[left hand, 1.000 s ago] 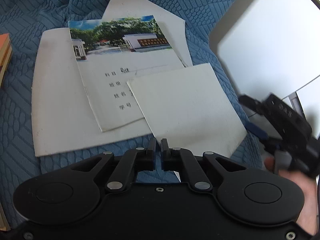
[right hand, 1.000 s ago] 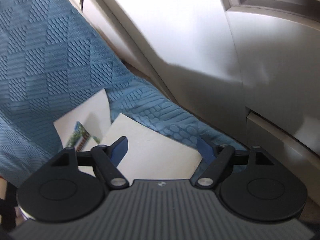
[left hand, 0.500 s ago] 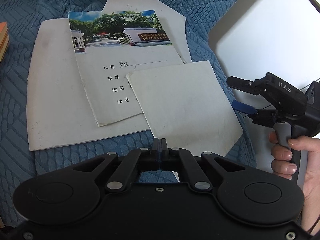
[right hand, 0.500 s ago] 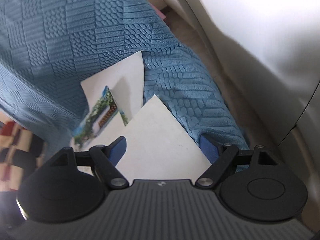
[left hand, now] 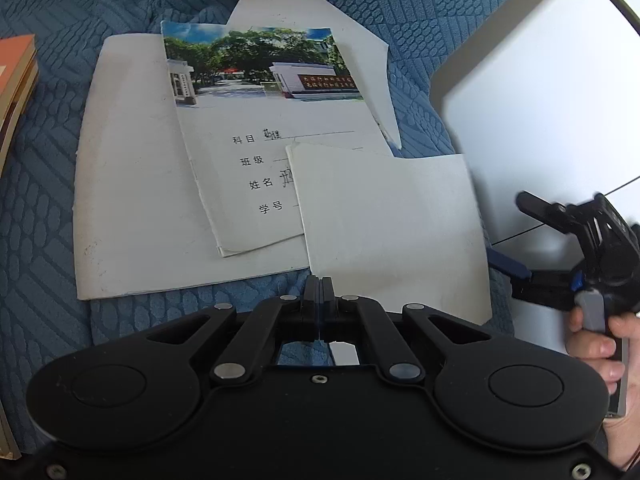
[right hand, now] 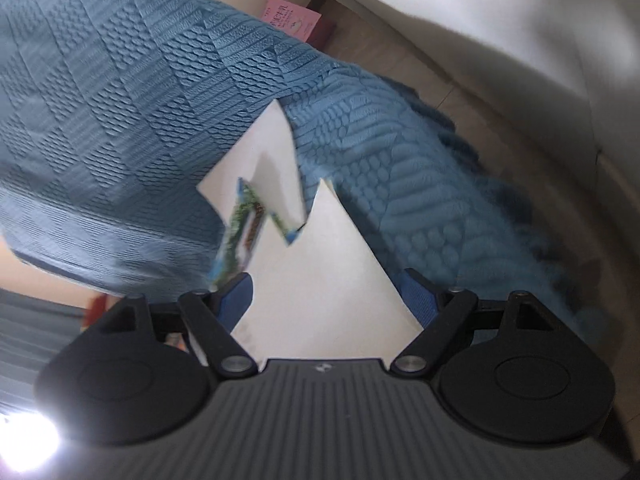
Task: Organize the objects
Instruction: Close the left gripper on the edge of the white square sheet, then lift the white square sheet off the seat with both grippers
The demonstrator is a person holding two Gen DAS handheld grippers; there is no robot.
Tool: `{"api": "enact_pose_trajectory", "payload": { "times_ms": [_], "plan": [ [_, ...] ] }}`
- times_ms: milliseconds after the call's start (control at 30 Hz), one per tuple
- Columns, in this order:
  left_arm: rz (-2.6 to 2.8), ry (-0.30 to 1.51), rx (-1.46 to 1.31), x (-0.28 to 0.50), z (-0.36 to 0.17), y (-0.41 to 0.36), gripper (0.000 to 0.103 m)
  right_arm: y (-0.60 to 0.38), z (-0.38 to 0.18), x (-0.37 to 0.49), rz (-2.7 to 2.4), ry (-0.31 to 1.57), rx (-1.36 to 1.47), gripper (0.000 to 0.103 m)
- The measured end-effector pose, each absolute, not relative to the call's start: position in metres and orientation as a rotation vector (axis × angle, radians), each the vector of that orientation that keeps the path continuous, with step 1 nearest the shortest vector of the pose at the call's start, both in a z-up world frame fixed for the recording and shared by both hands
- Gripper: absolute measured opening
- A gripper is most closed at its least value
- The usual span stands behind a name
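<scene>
A plain white booklet [left hand: 392,232] lies nearest me on the blue quilt, overlapping a notebook [left hand: 260,128] with a photo cover and Chinese text. Both rest on larger white sheets [left hand: 132,184]. My left gripper [left hand: 319,284] is shut on the near edge of the white booklet. My right gripper [right hand: 328,292] is open, its blue pads either side of that booklet's [right hand: 320,280] right edge; it also shows in the left wrist view [left hand: 520,240], held by a hand. The photo notebook [right hand: 244,228] lies beyond it.
A blue textured quilt [left hand: 48,200] covers the surface. Orange-covered books [left hand: 16,76] are stacked at the left edge. A white cabinet panel [left hand: 540,100] stands on the right. A pink box [right hand: 292,18] sits beyond the quilt's far edge.
My left gripper closed fully onto the white booklet's near edge. My right gripper swung round and came in at the booklet's right edge, still open.
</scene>
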State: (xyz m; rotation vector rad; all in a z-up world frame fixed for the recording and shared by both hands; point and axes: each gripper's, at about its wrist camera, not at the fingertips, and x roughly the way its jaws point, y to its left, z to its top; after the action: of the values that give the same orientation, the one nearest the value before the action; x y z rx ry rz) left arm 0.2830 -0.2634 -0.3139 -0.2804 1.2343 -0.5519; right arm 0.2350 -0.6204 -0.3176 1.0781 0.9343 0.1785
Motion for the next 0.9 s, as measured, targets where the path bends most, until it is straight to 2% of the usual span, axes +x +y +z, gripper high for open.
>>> {"api": "enact_pose_trajectory", "payload": {
  "times_ms": [100, 267, 367, 433, 467, 500, 533, 733, 900],
  "plan": [
    [-0.56, 1.237, -0.276, 0.283, -0.314, -0.262, 0.001, -0.619, -0.316, 0.225, 0.223, 0.932, 1.14, 0.083],
    [-0.569, 1.247, -0.26, 0.284, -0.311, -0.259, 0.002, -0.594, -0.312, 0.22, 0.192, 1.028, 1.042, 0.082],
    [-0.567, 1.25, -0.255, 0.285, -0.31, -0.254, 0.002, -0.585, -0.311, 0.214, 0.164, 1.051, 1.014, 0.068],
    [-0.567, 1.251, -0.254, 0.285, -0.309, -0.252, 0.003, -0.584, -0.311, 0.207, 0.129, 1.061, 1.011, 0.045],
    [-0.565, 1.251, -0.253, 0.285, -0.308, -0.251, 0.004, -0.583, -0.312, 0.205, 0.108, 1.073, 0.994, 0.038],
    [-0.565, 1.252, -0.255, 0.285, -0.307, -0.25, 0.006, -0.58, -0.312, 0.202, 0.089, 1.084, 0.972, 0.025],
    [-0.568, 1.254, -0.261, 0.285, -0.307, -0.249, 0.008, -0.581, -0.313, 0.197, 0.074, 1.089, 0.968, 0.018],
    [-0.588, 1.238, -0.28, 0.277, -0.287, -0.235, 0.02, -0.58, -0.302, 0.172, 0.08, 1.024, 1.048, 0.01],
    [-0.621, 1.261, -0.38, 0.252, -0.273, -0.213, 0.032, -0.566, -0.279, 0.163, 0.084, 0.974, 1.08, 0.009]
  ]
}}
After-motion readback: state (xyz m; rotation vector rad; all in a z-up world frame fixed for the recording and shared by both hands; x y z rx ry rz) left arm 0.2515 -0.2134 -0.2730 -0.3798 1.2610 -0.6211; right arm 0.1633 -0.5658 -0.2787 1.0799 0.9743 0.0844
